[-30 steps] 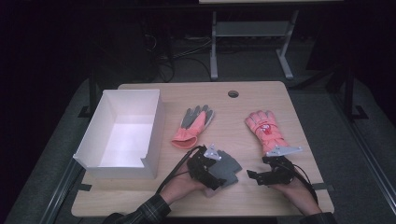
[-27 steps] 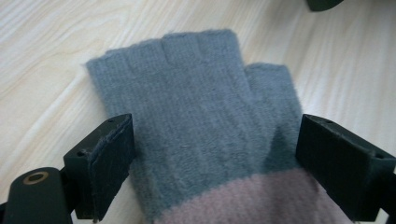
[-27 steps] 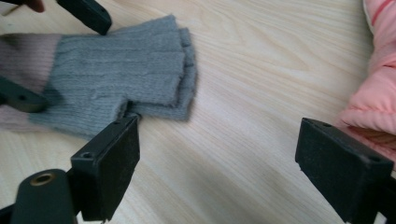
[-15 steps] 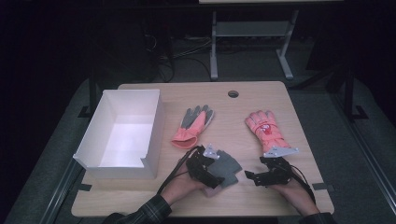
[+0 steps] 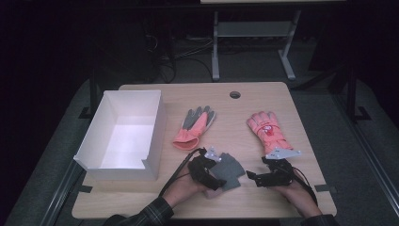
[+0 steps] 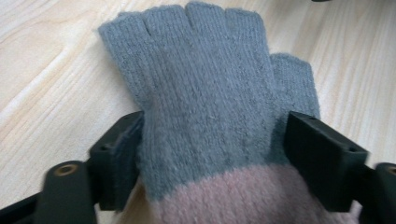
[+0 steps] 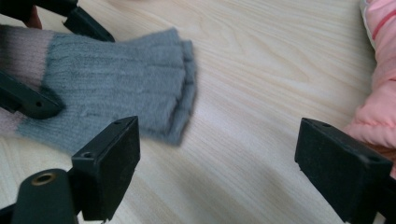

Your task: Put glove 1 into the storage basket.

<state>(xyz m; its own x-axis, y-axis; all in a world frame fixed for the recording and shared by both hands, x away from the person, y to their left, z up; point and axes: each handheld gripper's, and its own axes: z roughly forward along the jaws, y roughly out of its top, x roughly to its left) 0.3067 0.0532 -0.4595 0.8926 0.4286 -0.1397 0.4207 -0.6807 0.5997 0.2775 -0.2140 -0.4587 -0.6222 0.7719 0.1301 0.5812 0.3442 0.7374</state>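
Observation:
A grey fingerless knit glove (image 5: pixel 229 170) with a pink cuff lies at the table's near middle. My left gripper (image 5: pixel 217 165) has just been closing on it. In the left gripper view the two black pads (image 6: pixel 122 149) touch both side edges of the glove (image 6: pixel 205 107) and narrow it at the palm. My right gripper (image 5: pixel 262 173) rests just to the right of the glove. It stands open with only bare wood between its jaws (image 7: pixel 215 154), and the glove's finger end (image 7: pixel 140 79) lies ahead and to its left.
A white open box (image 5: pixel 117 173) stands at the table's left. An orange and grey work glove (image 5: pixel 194 126) lies beside it. A pink glove (image 5: pixel 267 131) lies right of centre, just beyond my right gripper. A cable hole (image 5: pixel 235 94) sits near the far edge.
None of the gloves or the box has moved, and both hands stay where they were.

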